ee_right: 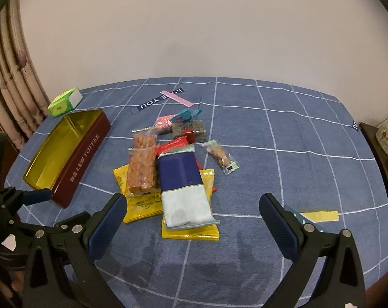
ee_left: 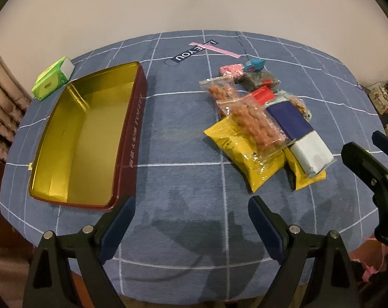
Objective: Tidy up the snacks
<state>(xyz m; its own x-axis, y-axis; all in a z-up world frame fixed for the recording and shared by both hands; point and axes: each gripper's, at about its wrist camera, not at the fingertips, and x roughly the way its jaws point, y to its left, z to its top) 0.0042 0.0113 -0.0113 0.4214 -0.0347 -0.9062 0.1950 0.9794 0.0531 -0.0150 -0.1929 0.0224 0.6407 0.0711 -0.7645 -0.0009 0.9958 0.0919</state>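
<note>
The left hand-held gripper (ee_left: 191,213) hangs above the blue checked cloth (ee_left: 183,133) that covers the counter, its blue-padded fingers spread wide with nothing between them. Ahead of it and to its left lies an open maroon tin (ee_left: 86,138) with a gold inside; white lettering runs along its long side, and from the right wrist camera the word "TOFFEE" reads clearly after a row of Chinese characters too small to make out. Beyond the tin's far corner sits a green and white box (ee_left: 52,80), its print unreadable. Ahead and to the right of the left hand-held gripper lies the heap of snacks: two yellow packets (ee_left: 245,154) at the bottom, a clear bag of orange-brown pieces (ee_left: 255,125) across one of them, and a navy and pale blue packet (ee_left: 299,136) over the other. Further off lie a red packet (ee_left: 263,95), a dark speckled bar (ee_left: 258,79), a pink wrapped sweet (ee_left: 231,69) and a teal one (ee_left: 255,65). Past them a dark strap printed "YOU" (ee_left: 191,52) lies crossed by a pink strip (ee_left: 217,48). The right hand-held gripper (ee_right: 194,213) is likewise spread wide and holds nothing, with the navy packet directly ahead between its fingers. A small clear pack of nuts (ee_right: 221,156) lies apart, ahead and slightly right, and a yellow strip (ee_right: 320,216) rests just beyond its right finger.
</note>
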